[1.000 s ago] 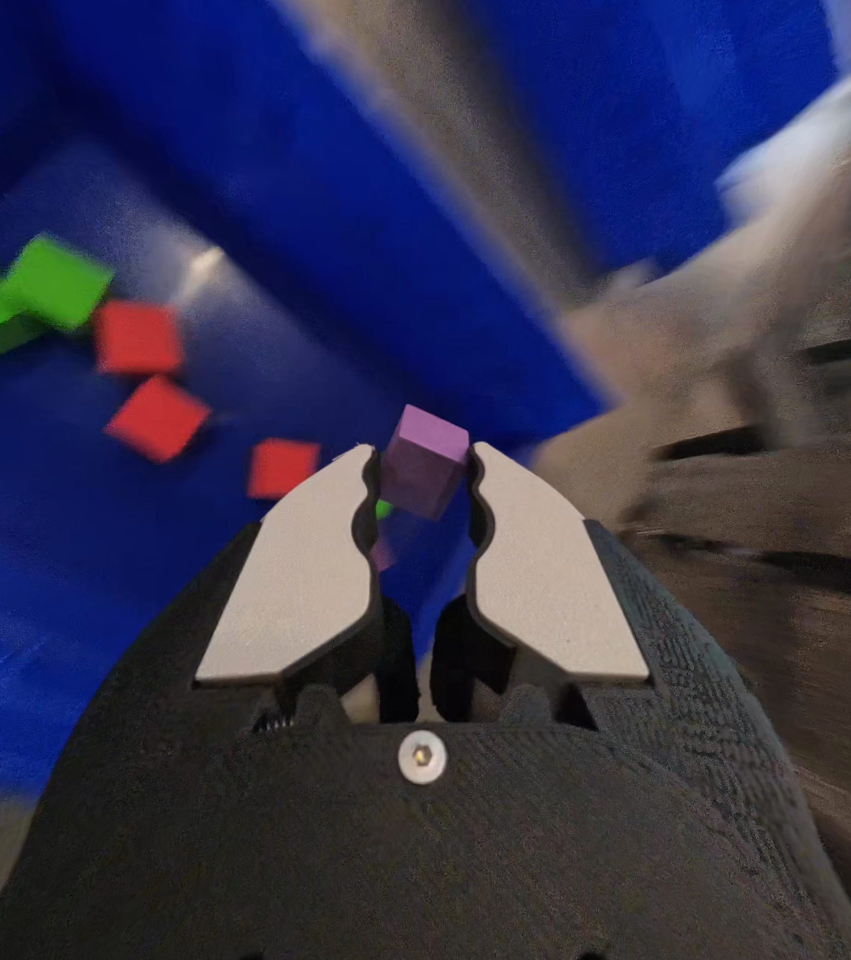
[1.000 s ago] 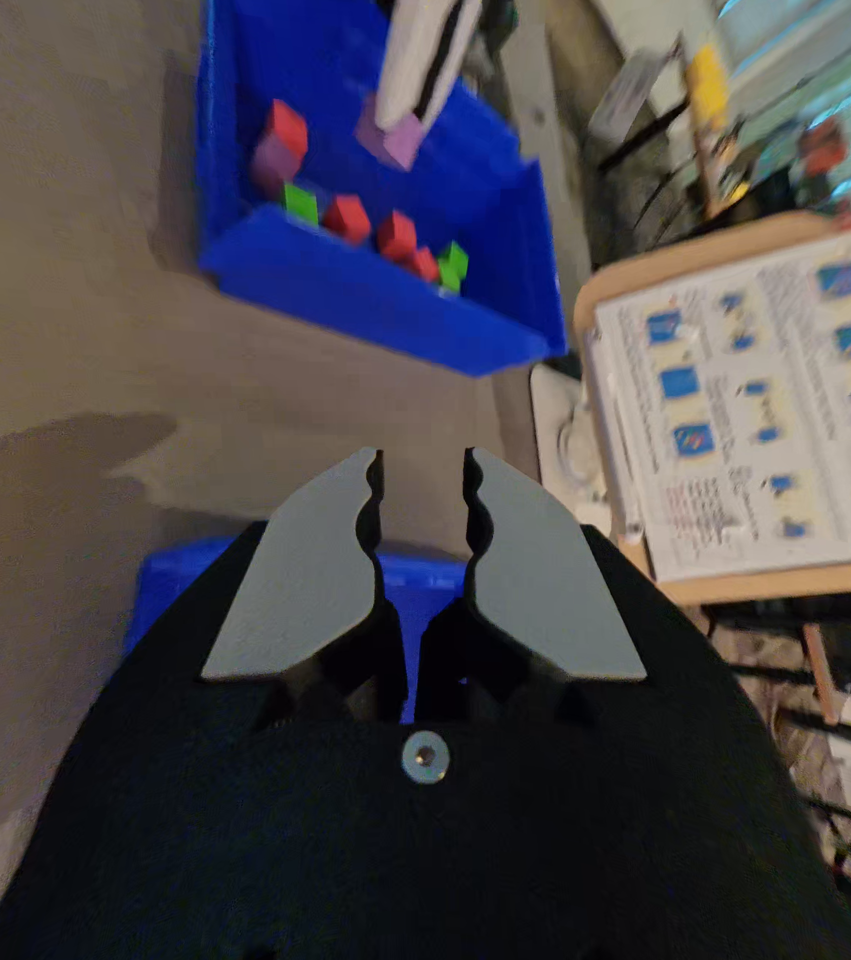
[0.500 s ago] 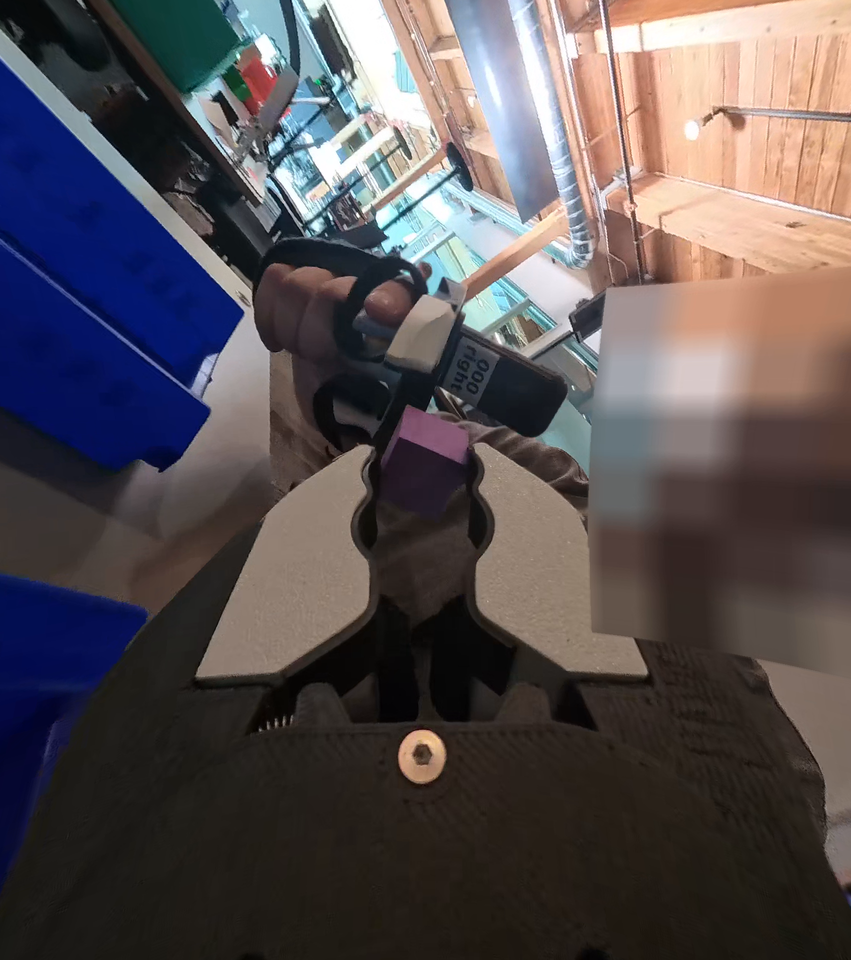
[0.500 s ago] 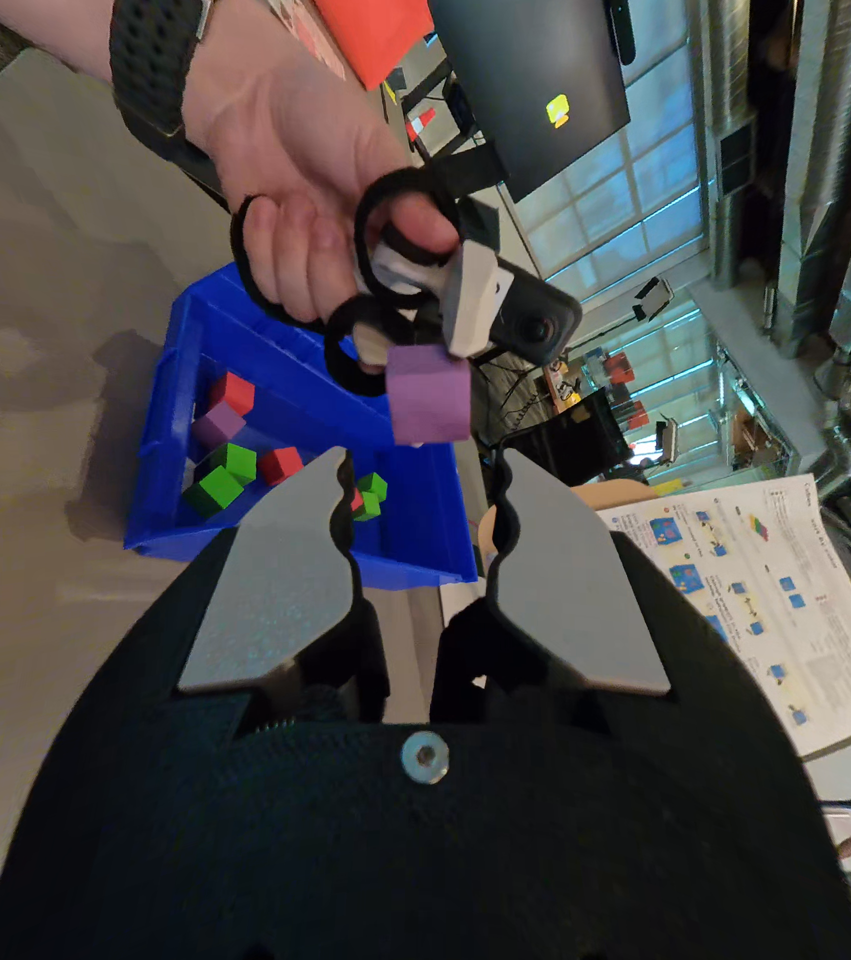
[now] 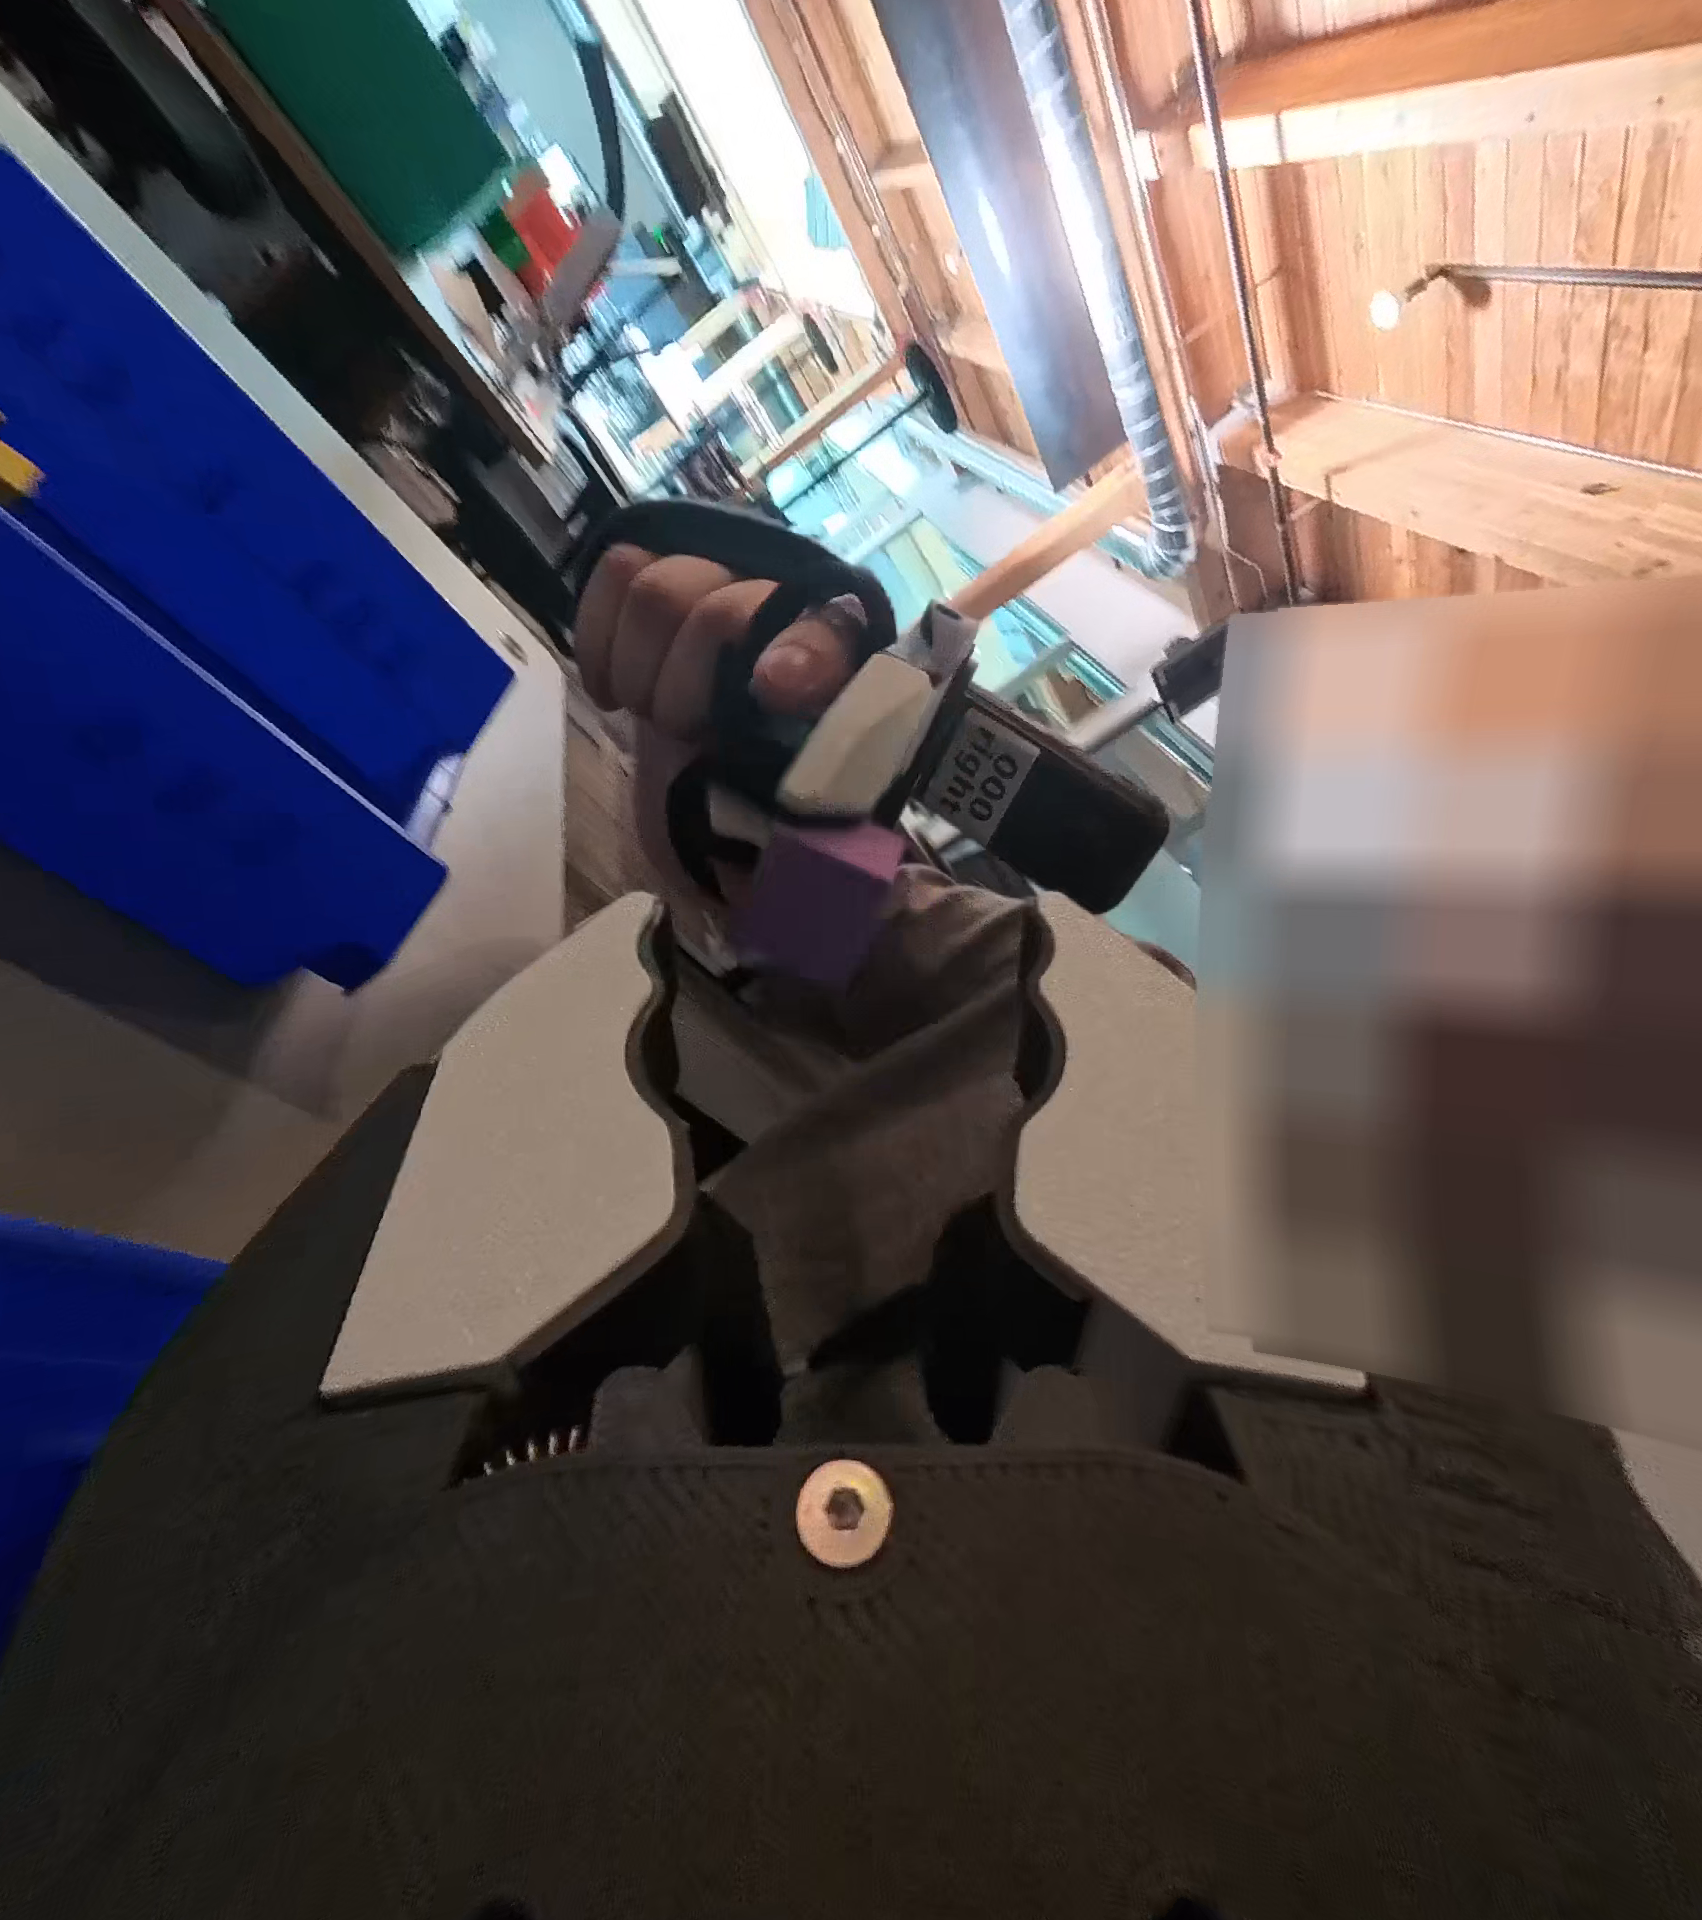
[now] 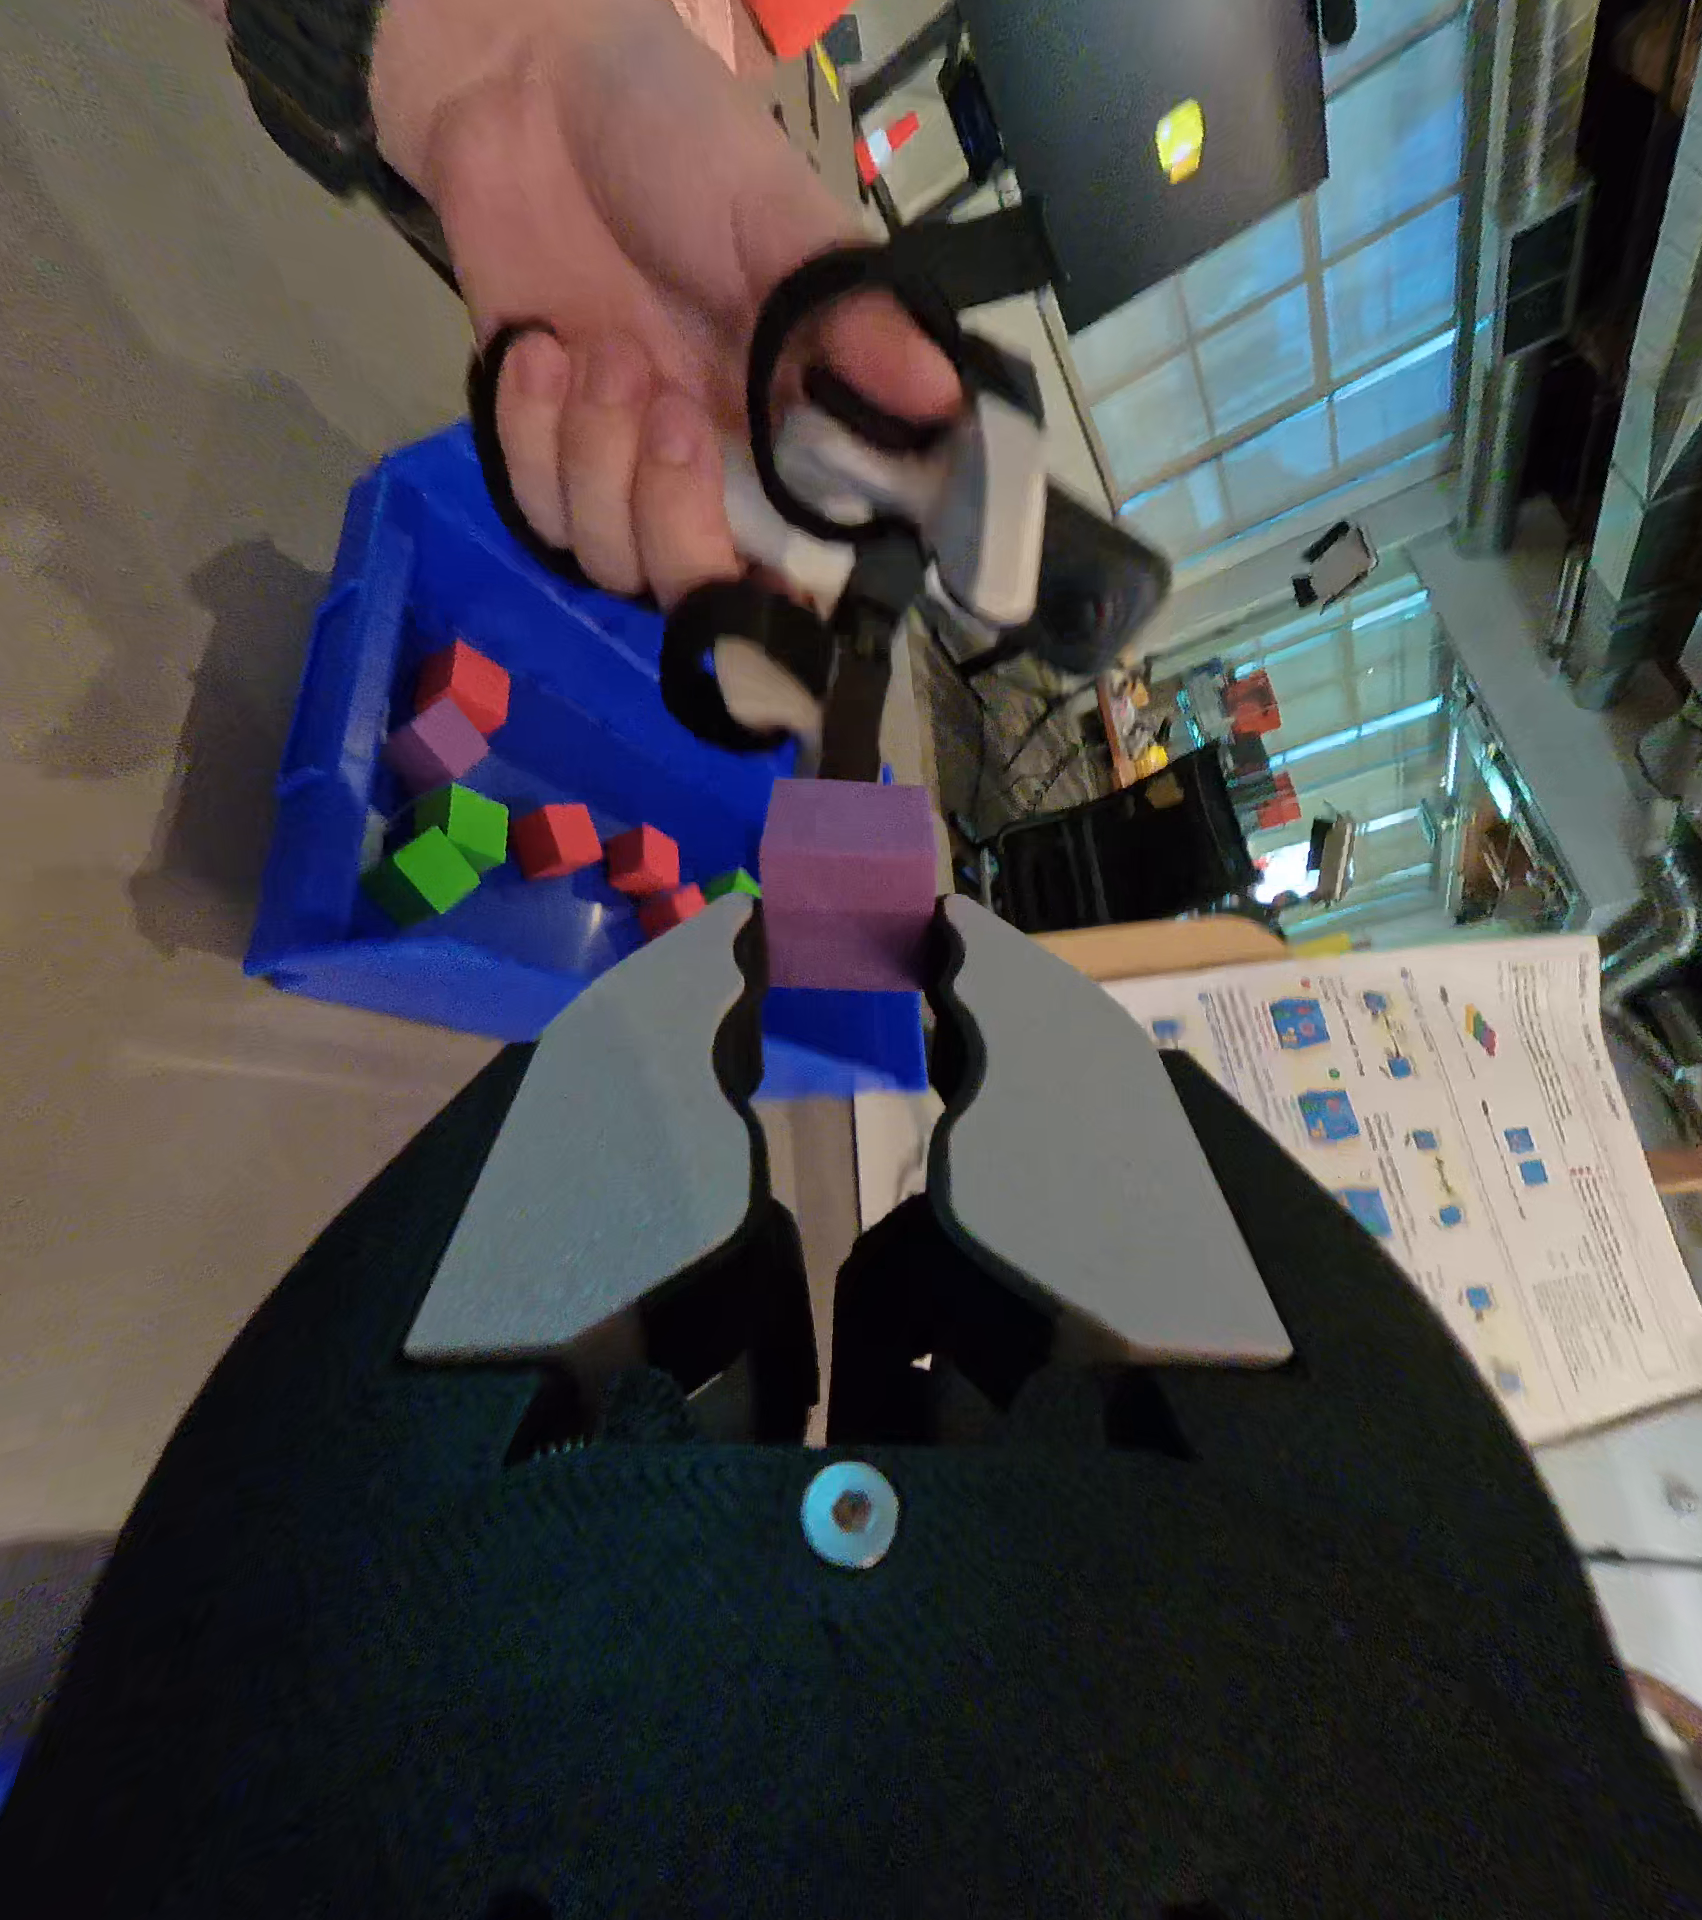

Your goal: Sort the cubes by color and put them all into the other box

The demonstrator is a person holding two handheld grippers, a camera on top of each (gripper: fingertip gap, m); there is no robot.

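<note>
— So, where does the purple cube (image 6: 847,899) sit?

— Between the tips of the right gripper (image 6: 845,940), which pinches it from both sides. The left gripper (image 5: 842,940) is spread wide, gripping nothing; the cube (image 5: 816,909) shows just beyond its tips.

— And around it?

— At ten o'clock in the right wrist view, a blue bin (image 6: 327,790) with red, green and purple cubes; a printed sheet (image 6: 1429,1164) at four o'clock.
</note>
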